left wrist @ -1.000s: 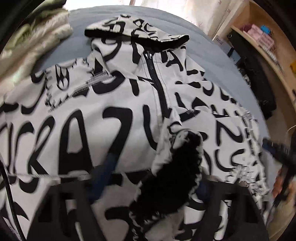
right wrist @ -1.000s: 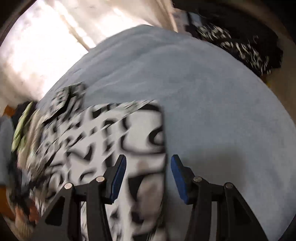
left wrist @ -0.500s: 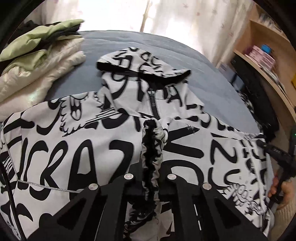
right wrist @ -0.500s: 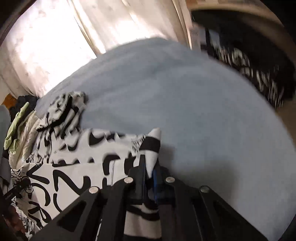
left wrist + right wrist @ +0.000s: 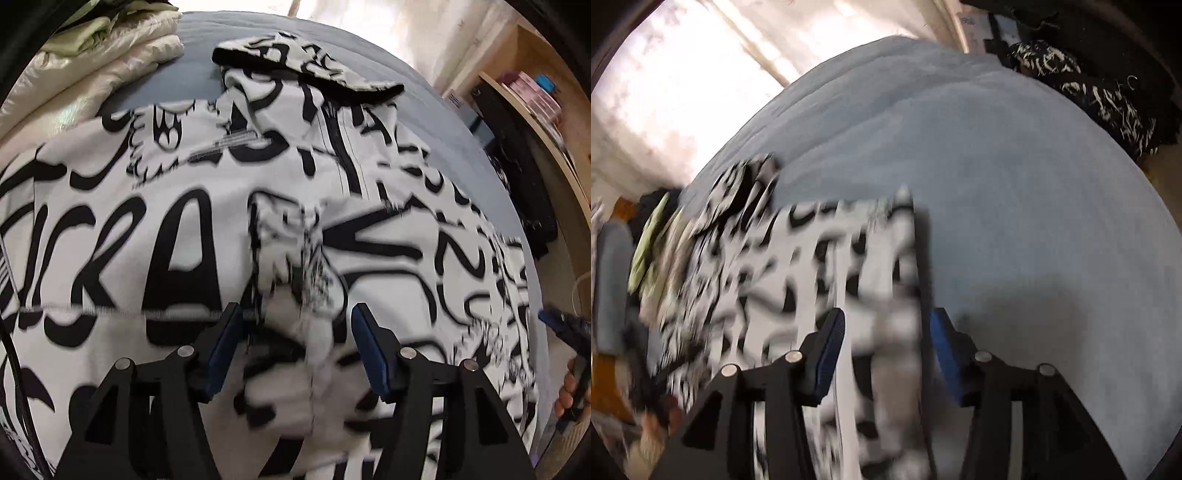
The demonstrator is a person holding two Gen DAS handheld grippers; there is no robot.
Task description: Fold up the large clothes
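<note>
Both grippers have just opened after pinching cloth half a second ago. Left gripper [image 5: 295,347]: fingers apart, gathered black cuff lying loose between them. Right gripper [image 5: 884,354]: fingers apart over the garment's right edge. White hooded jacket with black lettering [image 5: 184,229] lies flat on the grey-blue bed [image 5: 1015,192], hood away from the grippers. Folded cream and green clothes [image 5: 110,55] sit left of the hood.

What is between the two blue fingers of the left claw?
The left wrist view shows a bunched fold of the black-and-white jacket between the left claw fingers; its jaws have just been opening, pads off the cloth.
</note>
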